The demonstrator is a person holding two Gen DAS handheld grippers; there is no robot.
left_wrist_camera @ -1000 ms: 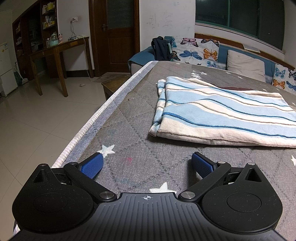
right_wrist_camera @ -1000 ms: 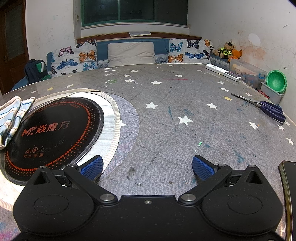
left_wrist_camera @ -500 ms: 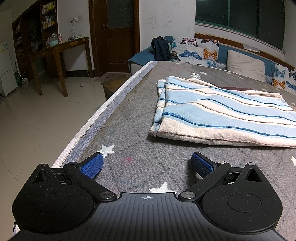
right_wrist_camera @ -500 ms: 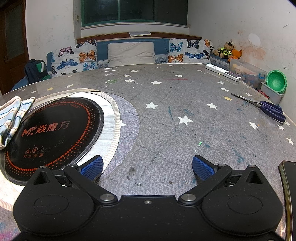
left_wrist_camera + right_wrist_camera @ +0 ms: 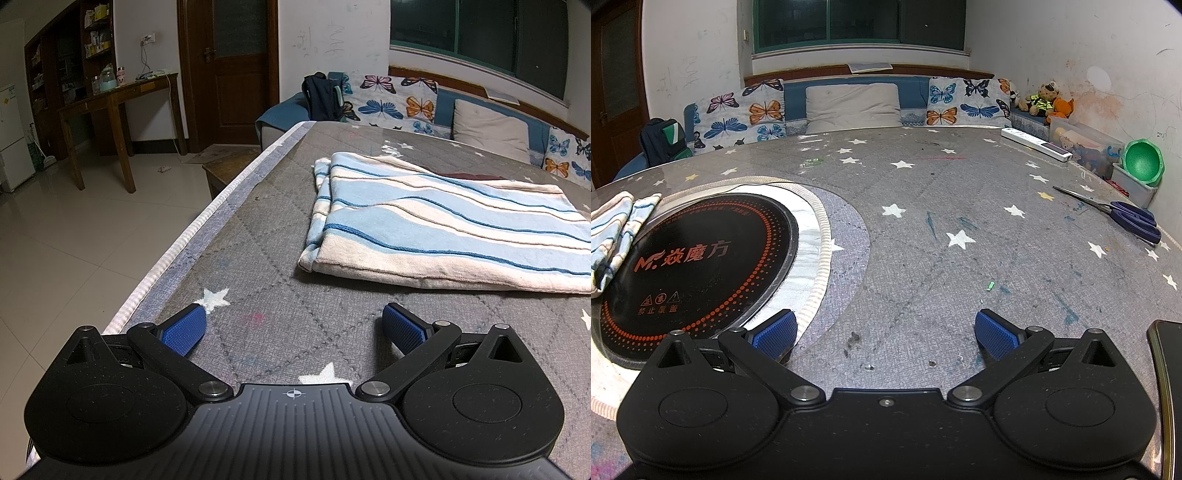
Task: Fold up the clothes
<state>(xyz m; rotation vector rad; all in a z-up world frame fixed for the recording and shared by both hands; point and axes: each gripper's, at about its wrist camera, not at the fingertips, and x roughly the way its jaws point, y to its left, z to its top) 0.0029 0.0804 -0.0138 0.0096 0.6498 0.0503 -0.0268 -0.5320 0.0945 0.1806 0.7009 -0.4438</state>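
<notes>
A blue-and-cream striped cloth lies folded flat on the grey star-patterned table, ahead and to the right of my left gripper. The left gripper is open and empty, low over the table near its left edge, a short way from the cloth. My right gripper is open and empty over the table further right. In the right wrist view only a folded end of the cloth shows at the far left.
A round black induction hob is set in the table beside the cloth. Scissors, a white power strip, a green bowl and bins line the right side. A dark phone edge lies at right. The table edge drops to tiled floor.
</notes>
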